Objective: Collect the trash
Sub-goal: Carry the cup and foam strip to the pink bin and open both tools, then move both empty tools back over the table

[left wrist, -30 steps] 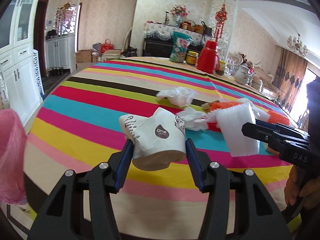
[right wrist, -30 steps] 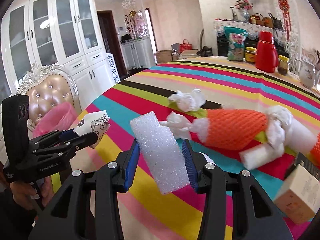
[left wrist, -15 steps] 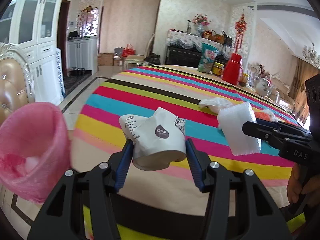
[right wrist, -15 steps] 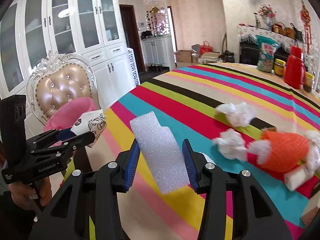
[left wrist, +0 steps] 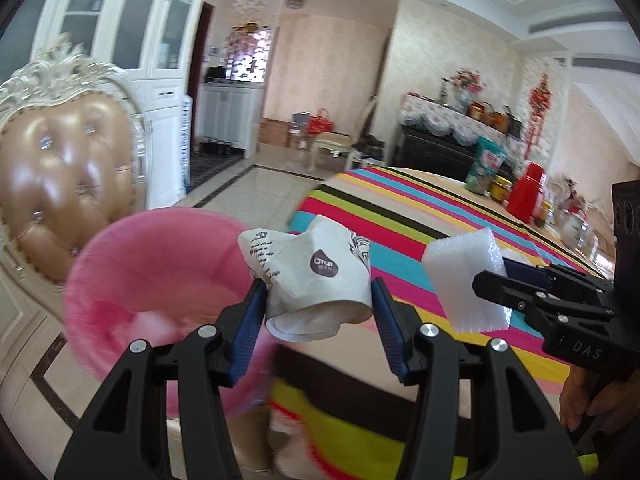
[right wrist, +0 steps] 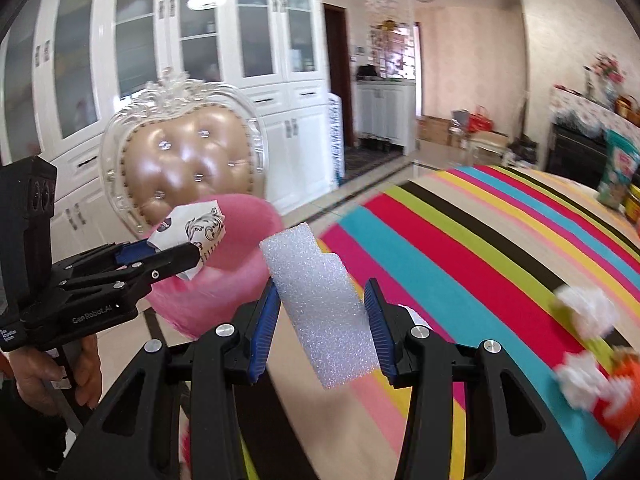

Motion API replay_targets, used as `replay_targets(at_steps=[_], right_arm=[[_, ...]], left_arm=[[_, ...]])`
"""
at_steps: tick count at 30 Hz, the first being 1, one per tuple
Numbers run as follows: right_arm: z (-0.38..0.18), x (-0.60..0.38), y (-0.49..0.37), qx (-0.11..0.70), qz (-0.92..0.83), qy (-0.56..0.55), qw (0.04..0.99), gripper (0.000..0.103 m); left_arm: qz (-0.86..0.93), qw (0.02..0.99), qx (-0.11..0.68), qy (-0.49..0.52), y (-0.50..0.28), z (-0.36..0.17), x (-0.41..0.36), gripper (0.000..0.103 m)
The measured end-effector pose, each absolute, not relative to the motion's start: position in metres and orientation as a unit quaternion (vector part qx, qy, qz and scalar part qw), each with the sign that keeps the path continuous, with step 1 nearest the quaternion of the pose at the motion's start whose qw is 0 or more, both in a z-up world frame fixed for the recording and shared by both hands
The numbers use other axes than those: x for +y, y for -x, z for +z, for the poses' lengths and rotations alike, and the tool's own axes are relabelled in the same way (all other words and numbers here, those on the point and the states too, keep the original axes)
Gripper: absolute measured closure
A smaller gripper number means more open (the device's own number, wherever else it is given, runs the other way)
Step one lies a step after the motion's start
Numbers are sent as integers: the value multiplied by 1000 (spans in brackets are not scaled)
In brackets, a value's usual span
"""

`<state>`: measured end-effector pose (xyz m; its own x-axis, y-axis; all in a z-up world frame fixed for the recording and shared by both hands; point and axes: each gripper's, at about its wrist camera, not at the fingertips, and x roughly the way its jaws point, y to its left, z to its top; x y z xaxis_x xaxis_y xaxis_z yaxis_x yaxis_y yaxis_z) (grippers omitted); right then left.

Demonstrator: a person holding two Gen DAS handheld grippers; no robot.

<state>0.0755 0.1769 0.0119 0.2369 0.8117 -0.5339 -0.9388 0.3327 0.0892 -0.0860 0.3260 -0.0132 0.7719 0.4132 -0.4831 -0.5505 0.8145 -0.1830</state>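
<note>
1. Left gripper [left wrist: 318, 312]: clamped on a crushed paper cup [left wrist: 316, 276], white with black script and a brown drop logo, pinched between the blue pads [left wrist: 250, 328].
2. Cup held in the air just beside the rim of a pink trash bag [left wrist: 160, 256], off the table's edge; in the right wrist view, cup [right wrist: 192, 232] seen in front of the same pink bag [right wrist: 248, 240].
3. Right gripper [right wrist: 322, 320]: clamped on a white foam piece [right wrist: 324, 312], tilted, sticking up past the fingertips.
4. Foam [left wrist: 466, 280] held over the near edge of the striped tablecloth [left wrist: 420, 220], beside the cup but apart from it.
5. Left on the table, far right in the right wrist view: crumpled white tissues [right wrist: 586, 312] and an orange foam net [right wrist: 618, 392], both blurred.
6. Behind the bag: a tufted chair [right wrist: 188, 168] with a white carved frame, near white cabinets [right wrist: 224, 40].
</note>
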Motion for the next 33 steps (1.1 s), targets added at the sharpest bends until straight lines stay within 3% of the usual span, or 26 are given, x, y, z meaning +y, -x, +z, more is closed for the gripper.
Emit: replay_targets(at_steps=[17,18,20,26,29,33], right_arm=[[-3,327,-65,324,638,78,694,56],[-6,335,-68,336,641,67,687,53],[-9,344,-72,350,645,48,678,26],[-4,326,-76,339,644,32,685,26],[0,303,-77,321,635,47,701,26],[2,259,-81,298,610,71,730,26]], left_arm=[[318,891,240,219,120,-49,456,49],[324,888,238,223,122,-51,459,42],[338,884,233,226,126,-53,458,34],[370,876,225,212,150,-50,447,22],[386,876,219,189,153,-44,429,6],[372,888,222,153,138,-36,402,5]])
